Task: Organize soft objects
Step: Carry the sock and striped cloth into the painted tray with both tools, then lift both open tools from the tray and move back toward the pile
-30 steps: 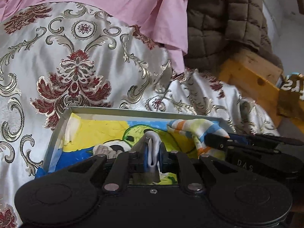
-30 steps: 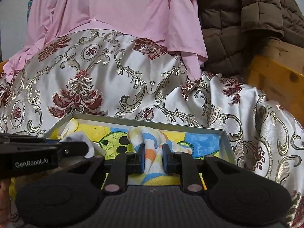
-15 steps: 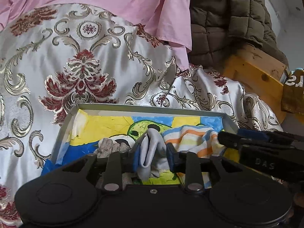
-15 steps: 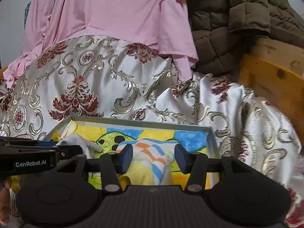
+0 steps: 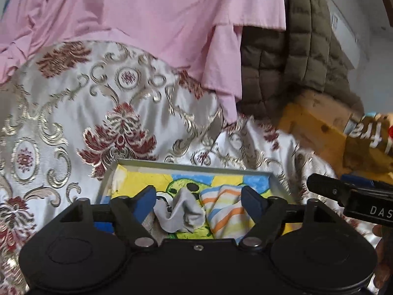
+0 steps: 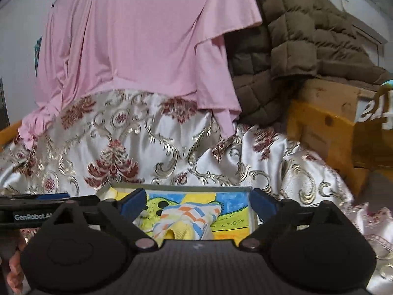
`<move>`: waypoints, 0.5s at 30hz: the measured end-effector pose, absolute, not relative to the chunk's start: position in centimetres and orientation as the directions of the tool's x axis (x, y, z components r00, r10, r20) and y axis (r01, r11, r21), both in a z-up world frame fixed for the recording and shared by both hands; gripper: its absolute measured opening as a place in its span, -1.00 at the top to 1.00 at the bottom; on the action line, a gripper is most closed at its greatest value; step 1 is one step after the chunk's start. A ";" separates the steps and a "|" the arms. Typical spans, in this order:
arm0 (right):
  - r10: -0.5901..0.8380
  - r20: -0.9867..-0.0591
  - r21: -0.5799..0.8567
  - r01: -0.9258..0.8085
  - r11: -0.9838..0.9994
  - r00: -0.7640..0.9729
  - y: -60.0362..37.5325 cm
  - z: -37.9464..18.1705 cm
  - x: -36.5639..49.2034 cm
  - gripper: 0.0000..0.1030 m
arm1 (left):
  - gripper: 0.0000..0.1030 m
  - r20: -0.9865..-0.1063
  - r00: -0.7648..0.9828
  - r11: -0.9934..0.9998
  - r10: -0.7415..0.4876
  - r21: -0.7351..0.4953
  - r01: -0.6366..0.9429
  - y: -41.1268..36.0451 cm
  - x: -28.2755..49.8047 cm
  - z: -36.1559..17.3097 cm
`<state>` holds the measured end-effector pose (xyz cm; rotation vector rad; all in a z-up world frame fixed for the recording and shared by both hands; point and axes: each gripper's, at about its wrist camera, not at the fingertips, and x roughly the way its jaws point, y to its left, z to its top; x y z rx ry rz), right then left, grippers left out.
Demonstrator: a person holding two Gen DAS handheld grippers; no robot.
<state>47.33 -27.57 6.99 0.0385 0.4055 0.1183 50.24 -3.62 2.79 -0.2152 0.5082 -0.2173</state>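
1. a second ago each gripper pinched a piece of cloth; now both have let go and drawn back, so both pieces look delivered.
2. the left gripper (image 5: 199, 200) is opening wide, its pads clear of the grey cloth (image 5: 180, 212) lying crumpled between them.
3. the right gripper (image 6: 196, 202) is opening too, gripping nothing; the striped cloth (image 6: 189, 218) lies below, untouched.
4. both cloths rest side by side in the shallow tray (image 5: 196, 166) with its painted bottom.
5. the tray sits on a patterned bedspread (image 5: 61, 123), with a pink sheet (image 6: 147, 36) and a brown quilted jacket (image 6: 307, 36) behind, perhaps next to sort.
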 end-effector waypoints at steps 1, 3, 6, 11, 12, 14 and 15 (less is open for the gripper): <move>0.120 -0.383 0.059 -0.106 0.993 0.916 -27.6 7.5 46.6 -0.88 | -0.60 -0.449 0.856 0.954 -0.256 -0.258 0.150 -3.5 49.5 3.3; 0.122 -0.366 0.054 -0.110 0.992 0.923 -27.4 8.4 45.0 -0.96 | -0.64 -0.435 0.865 0.955 -0.250 -0.257 0.147 -3.3 48.0 4.2; 0.125 -0.336 0.058 -0.112 0.992 0.933 -27.1 9.6 42.4 -0.99 | -0.80 -0.412 0.879 0.957 -0.238 -0.253 0.141 -3.0 45.4 5.5; 0.137 -0.302 0.038 -0.132 0.991 0.943 -26.1 11.4 37.2 -0.99 | -0.91 -0.370 0.899 0.956 -0.235 -0.256 0.144 -2.2 40.2 7.4; 0.138 -0.294 0.032 -0.135 0.990 0.946 -25.8 11.7 36.1 -0.99 | -0.93 -0.361 0.902 0.956 -0.237 -0.255 0.149 -2.2 39.2 7.8; 0.143 -0.279 0.030 -0.140 0.990 0.950 -25.5 12.3 34.0 -0.99 | -0.98 -0.340 0.911 0.956 -0.235 -0.251 0.153 -2.0 36.9 8.4; 0.144 -0.273 0.030 -0.141 0.990 0.951 -25.3 12.5 33.2 -0.99 | -0.98 -0.330 0.914 0.956 -0.236 -0.250 0.157 -1.9 36.0 8.6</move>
